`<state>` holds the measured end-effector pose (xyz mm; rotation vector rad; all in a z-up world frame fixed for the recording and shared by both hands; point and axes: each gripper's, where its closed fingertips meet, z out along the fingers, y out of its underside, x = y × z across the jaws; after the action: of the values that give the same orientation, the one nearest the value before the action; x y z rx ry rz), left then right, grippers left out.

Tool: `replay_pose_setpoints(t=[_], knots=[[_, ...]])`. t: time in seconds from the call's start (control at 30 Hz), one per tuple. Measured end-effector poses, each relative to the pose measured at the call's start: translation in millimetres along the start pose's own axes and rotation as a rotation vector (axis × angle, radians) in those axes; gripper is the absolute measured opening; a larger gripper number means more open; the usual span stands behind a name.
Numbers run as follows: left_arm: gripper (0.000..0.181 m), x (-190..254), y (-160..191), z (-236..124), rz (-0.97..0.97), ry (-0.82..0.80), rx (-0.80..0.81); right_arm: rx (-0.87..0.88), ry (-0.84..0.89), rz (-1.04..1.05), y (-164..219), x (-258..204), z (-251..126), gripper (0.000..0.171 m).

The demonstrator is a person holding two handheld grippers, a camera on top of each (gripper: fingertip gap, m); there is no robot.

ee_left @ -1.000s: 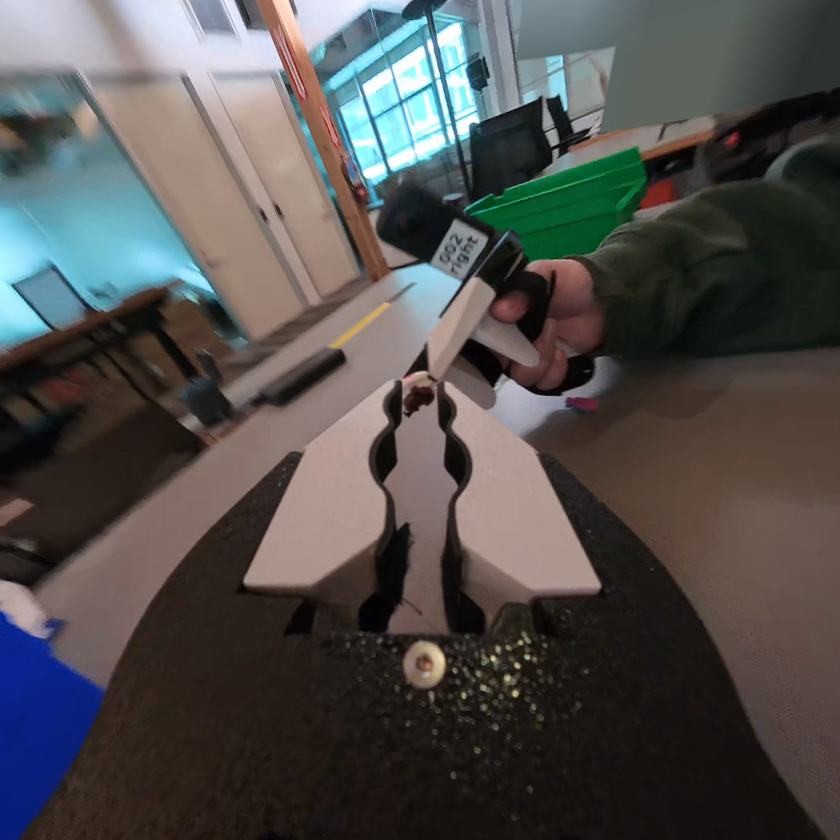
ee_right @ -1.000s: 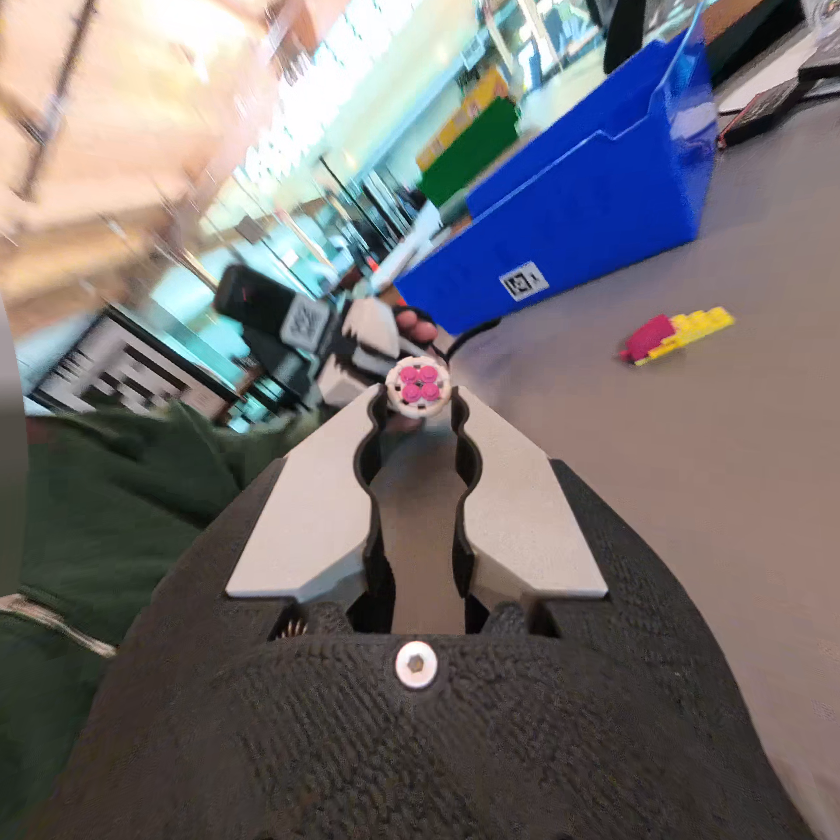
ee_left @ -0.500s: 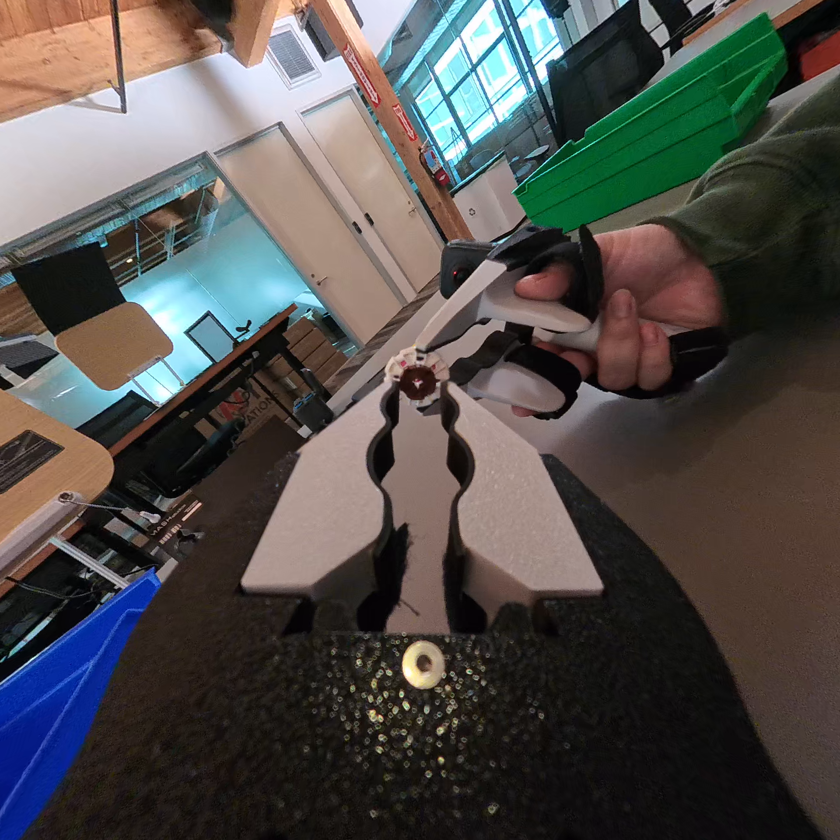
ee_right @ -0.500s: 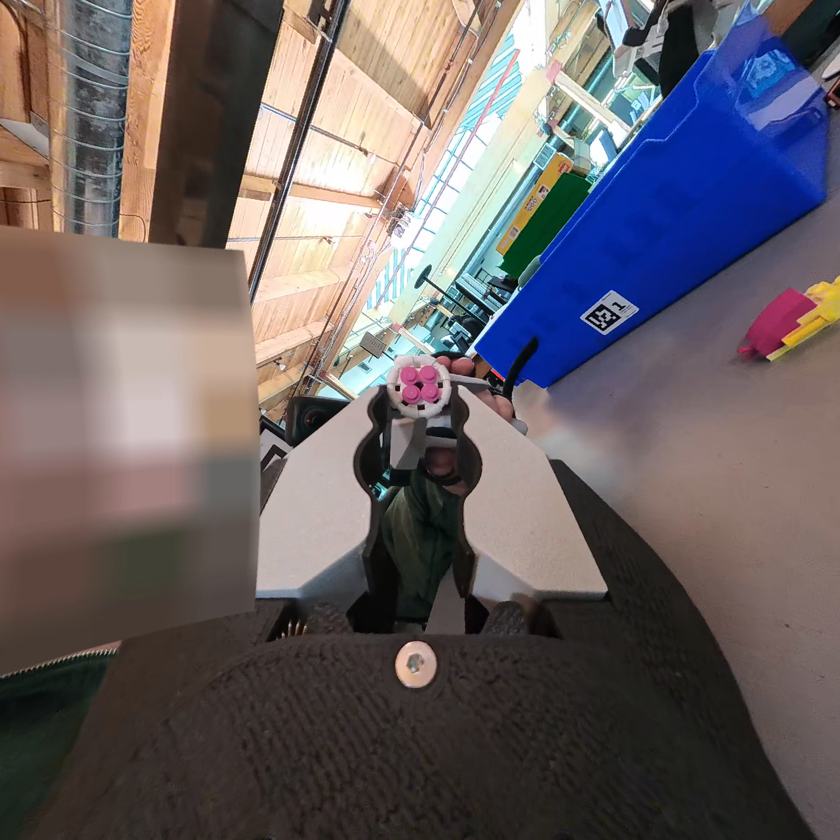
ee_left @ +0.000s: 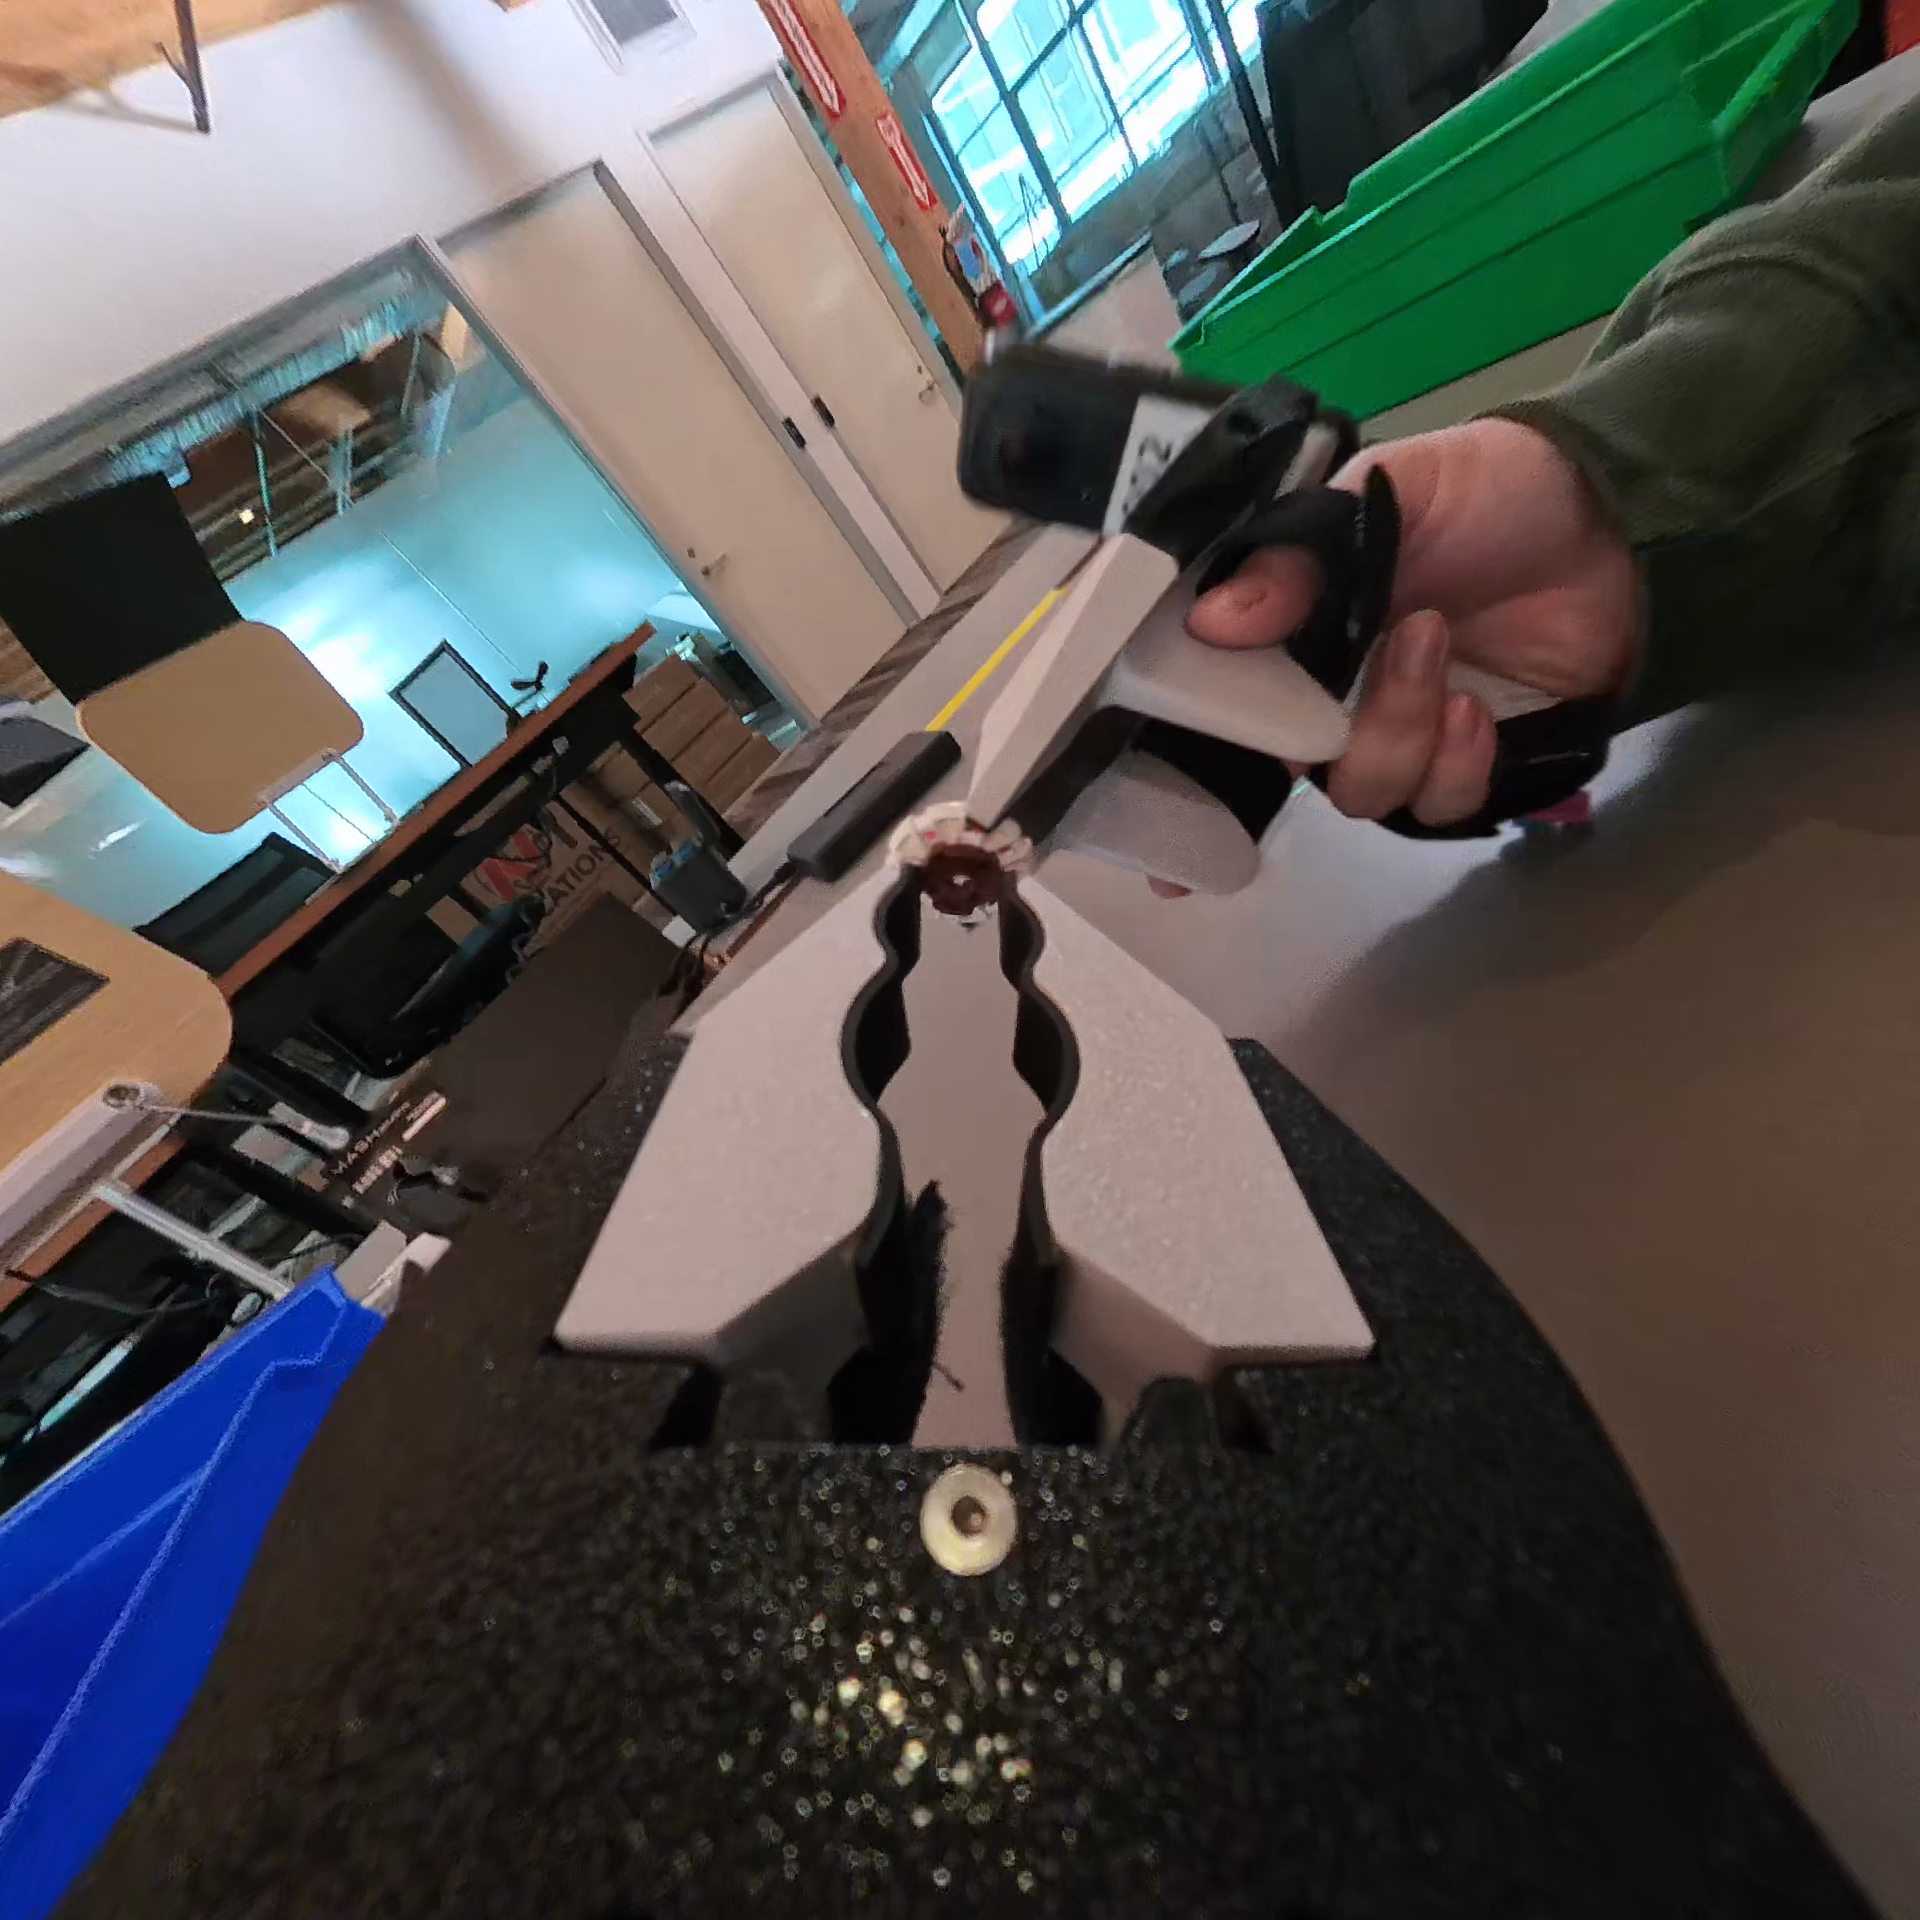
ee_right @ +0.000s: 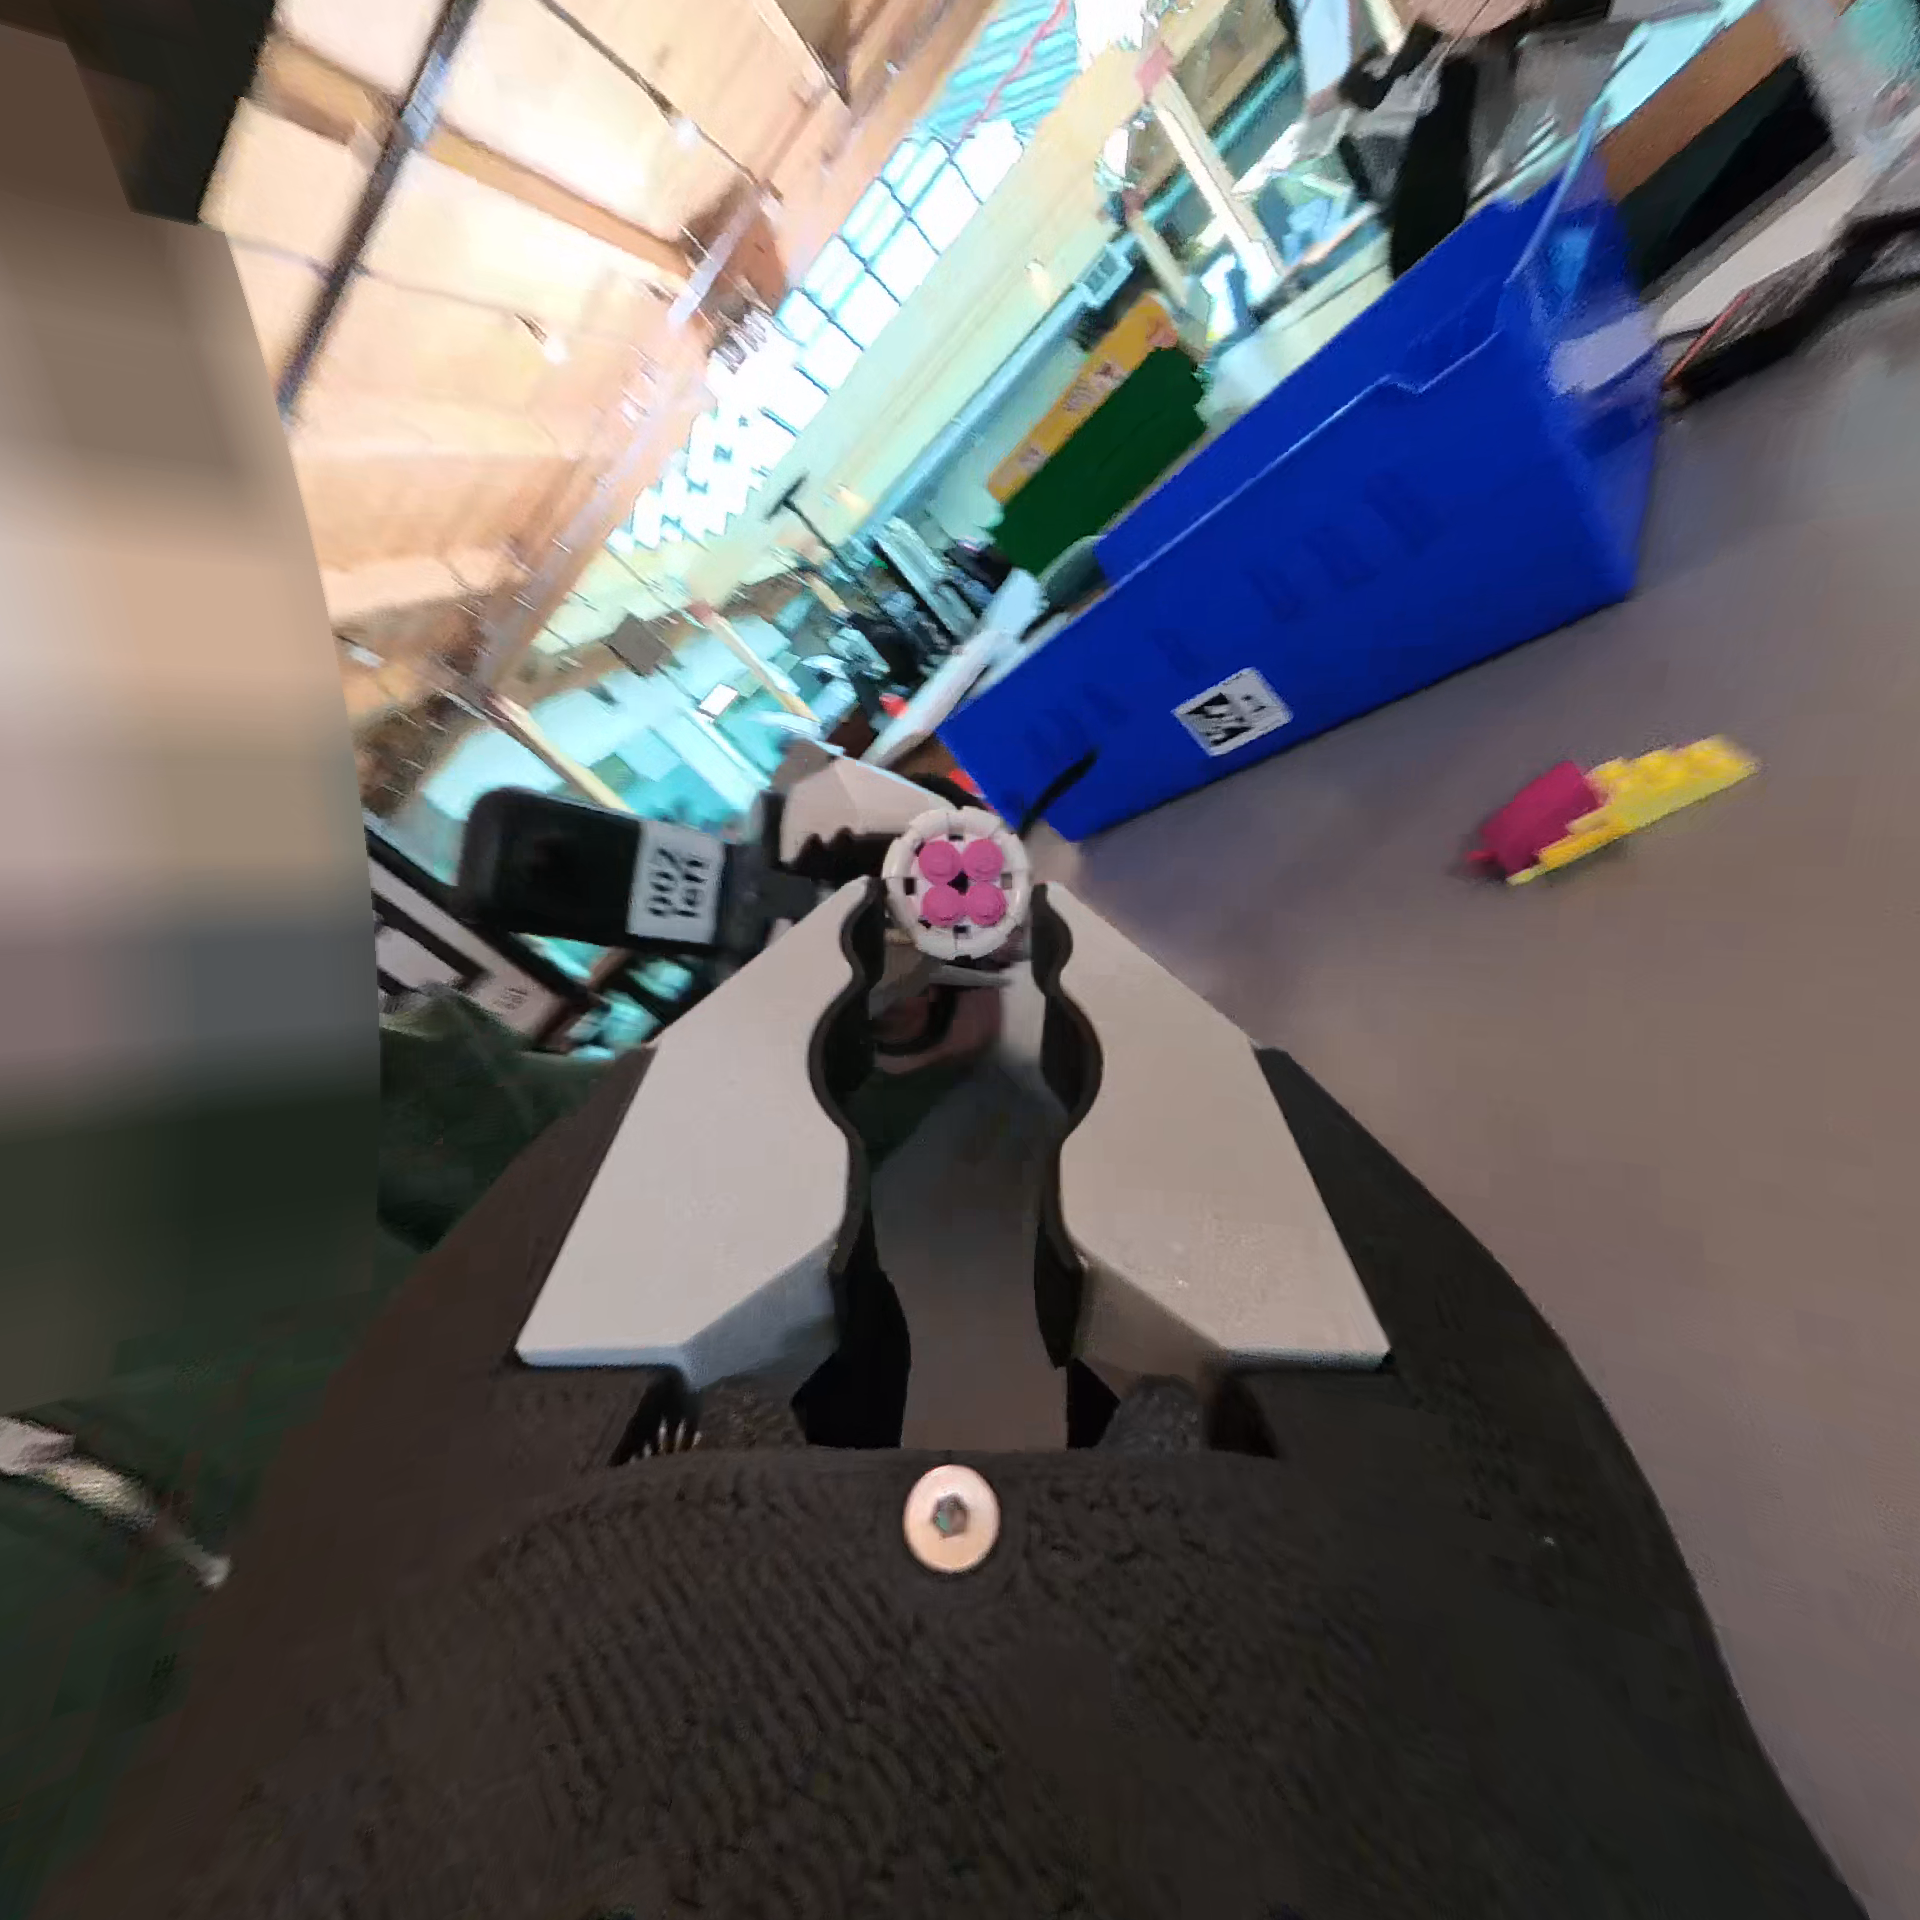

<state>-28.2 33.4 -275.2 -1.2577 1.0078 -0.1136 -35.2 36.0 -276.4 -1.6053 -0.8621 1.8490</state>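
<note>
Both the left gripper [ee_left: 961, 896] and right gripper [ee_right: 958, 902] pinch one small round white-rimmed toy piece with pink studs [ee_right: 956, 883] from opposite sides, above the grey table [ee_right: 1558, 1091].

A small round toy piece [ee_right: 956, 899] sits at the tips of both pairs of fingers [ee_left: 769, 1132], and how the far side of it is gripped cannot be made out. In the left wrist view its white rim is partly covered by the other tool's grey fingers [ee_left: 1049, 717]. A soft blurred patch [ee_right: 156, 675] covers the left side of the right wrist view. The blue bin [ee_right: 1351, 582] is smeared by motion, and in the left wrist view only a corner of it [ee_left: 135, 1558] shows at the edge. The green bin [ee_left: 1507, 239] is cut off at the top right. A pink and yellow toy [ee_right: 1600, 810] on the bench [ee_right: 1558, 1091] is too blurred to identify.
</note>
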Motion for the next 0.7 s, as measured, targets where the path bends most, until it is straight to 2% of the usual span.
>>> replay_pose_setpoints(t=[0.03,0.17,0.37,0.63,0.7], knots=[[0.013,-0.6,4.0,1.6,0.0,-0.004,-0.022,-0.017,0.057,-0.073,-0.1,4.3,-1.8,0.025],[0.013,2.0,18.6,5.9,-0.01,0.006,-0.102,-0.105,0.215,-0.29,3.3,12.9,-4.9,0.019],[0.012,12.9,33.8,13.4,0.036,0.038,-0.197,-0.22,0.33,-0.395,16.0,28.7,-9.7,0.002],[0.011,20.3,43.9,16.9,-0.018,0.095,-0.226,-0.296,0.394,-0.487,24.5,37.5,-11.9,0.001],[0.011,20.9,46.0,16.4,-0.038,0.109,-0.232,-0.321,0.485,-0.553,22.6,48.8,-17.7,0.001]])
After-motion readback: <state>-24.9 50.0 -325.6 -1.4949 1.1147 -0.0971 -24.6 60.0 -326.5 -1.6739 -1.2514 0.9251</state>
